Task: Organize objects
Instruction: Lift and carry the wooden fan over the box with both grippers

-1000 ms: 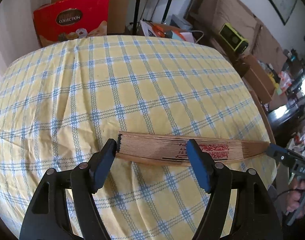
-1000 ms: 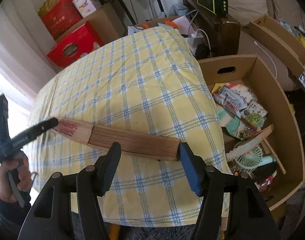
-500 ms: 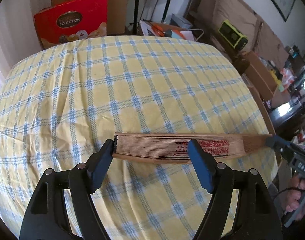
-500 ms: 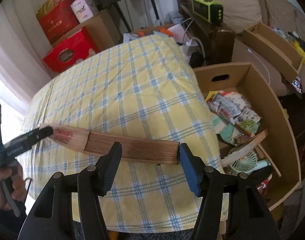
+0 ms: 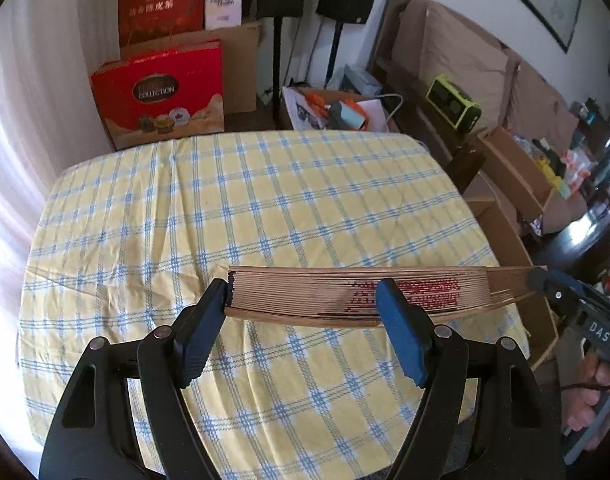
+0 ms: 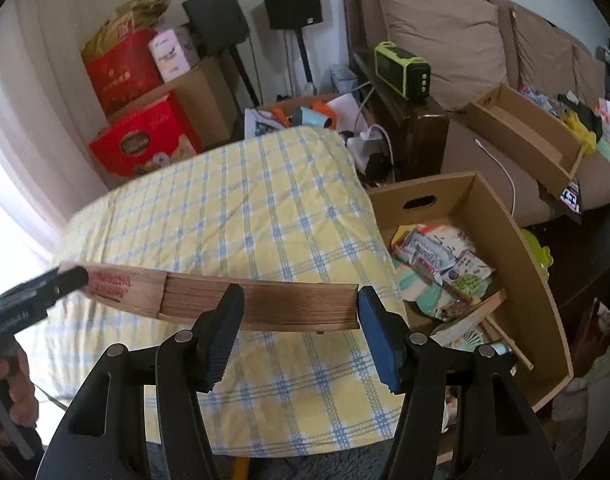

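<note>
Each hand-held gripper, the left [image 5: 305, 308] and the right [image 6: 299, 310], has black plastic arms with cut-out slots. Round silver screws sit at the pivots. The fingers [image 5: 401, 340] carry ribbed blue pads.

Tabletop: the checked cloth [image 5: 265, 208] lies bare from the far edge to the folded fan [image 5: 305, 298].
Near edge: the fan spans it crosswise, held at both ends, blocking a straight reach forward.
Right edge: an open cardboard box [image 6: 545, 280] stands close beside it, full of packets.
Far edge: a red gift box [image 5: 161, 92] and cartons crowd behind.
</note>
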Demonstrator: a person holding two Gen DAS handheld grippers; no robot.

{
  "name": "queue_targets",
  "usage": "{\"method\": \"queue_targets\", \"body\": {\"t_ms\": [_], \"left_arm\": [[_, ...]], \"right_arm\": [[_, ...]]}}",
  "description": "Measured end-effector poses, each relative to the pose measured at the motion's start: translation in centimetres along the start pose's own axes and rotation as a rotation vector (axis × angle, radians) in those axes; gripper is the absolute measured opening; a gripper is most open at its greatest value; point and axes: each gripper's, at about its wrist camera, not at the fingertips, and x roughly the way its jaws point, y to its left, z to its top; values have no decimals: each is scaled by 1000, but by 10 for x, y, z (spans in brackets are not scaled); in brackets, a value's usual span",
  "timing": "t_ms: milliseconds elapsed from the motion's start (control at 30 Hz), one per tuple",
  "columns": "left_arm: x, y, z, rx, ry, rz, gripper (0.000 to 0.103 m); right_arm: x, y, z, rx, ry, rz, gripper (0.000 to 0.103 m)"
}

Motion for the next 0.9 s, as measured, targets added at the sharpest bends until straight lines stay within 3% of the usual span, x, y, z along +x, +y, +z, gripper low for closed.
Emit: {"method": "queue_targets", "body": {"t_ms": [567, 900], "left_arm": [[-88, -27, 14, 29, -151, 4, 73], [-115, -44, 16, 46, -187, -13, 73]], "right_arm": [[-82, 8, 18, -4, -157, -5, 61], [-125, 1, 23, 0, -222, -4, 61]]}}
